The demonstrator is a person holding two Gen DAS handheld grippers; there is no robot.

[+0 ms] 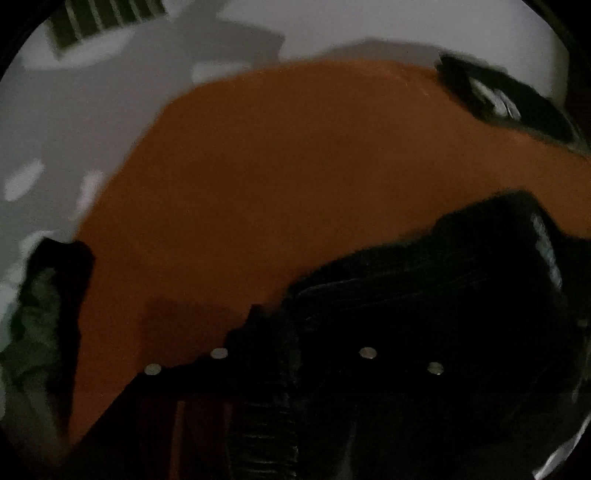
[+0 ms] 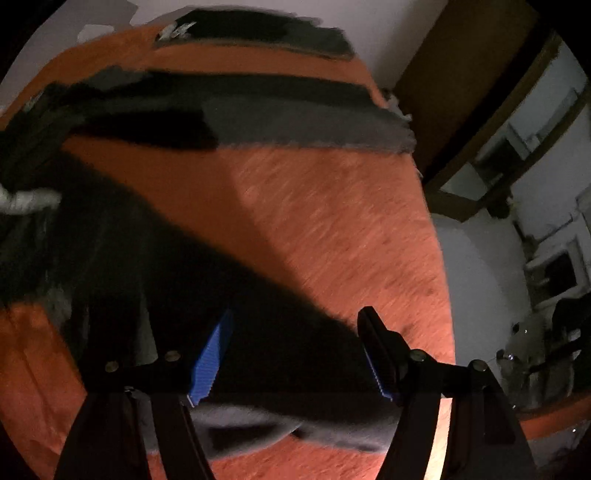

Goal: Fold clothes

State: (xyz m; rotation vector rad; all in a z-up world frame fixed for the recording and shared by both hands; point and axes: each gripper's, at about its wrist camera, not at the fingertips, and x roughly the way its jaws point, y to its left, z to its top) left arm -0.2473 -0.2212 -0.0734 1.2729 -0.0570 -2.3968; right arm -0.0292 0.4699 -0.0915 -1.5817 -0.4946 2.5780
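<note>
black cloth (image 2: 229, 295) fills the space right under my right hand-held gripper (image 2: 295, 350), a dark garment spread over an orange blanket (image 2: 332, 229). the right hand-held gripper's 2 fingers stand well apart, the blue pads (image 2: 212, 354) facing each other across the dark fabric, and they are not pressing on it. 1 edge of the garment lies between the fingers; a grey fold of it shows just below them. the picture is smeared, so fine detail in the weave is lost.

further up the blanket, in the right wrist view, 2 more dark pieces lie crosswise: a long grey and black piece (image 2: 280, 122) across the middle, and a smaller dark piece (image 2: 258, 33) near the far edge. they lie apart from each other, with orange showing between them. beyond the blanket's right edge i see pale floor (image 2: 476, 280) and a wooden frame (image 2: 476, 155).

my left hand-held gripper (image 1: 291, 354) is dim and mostly a black shape low in its own view. its jaws are together, though i cannot tell from the dark picture whether any cloth is caught in them. a black bulk of fabric (image 1: 443, 280) sits just beside it on the right, over the same orange blanket (image 1: 295, 166). a small dark piece (image 1: 506, 99) lies at the blanket's far right edge, and pale floor (image 1: 92, 110) lies past the blanket on the left.
</note>
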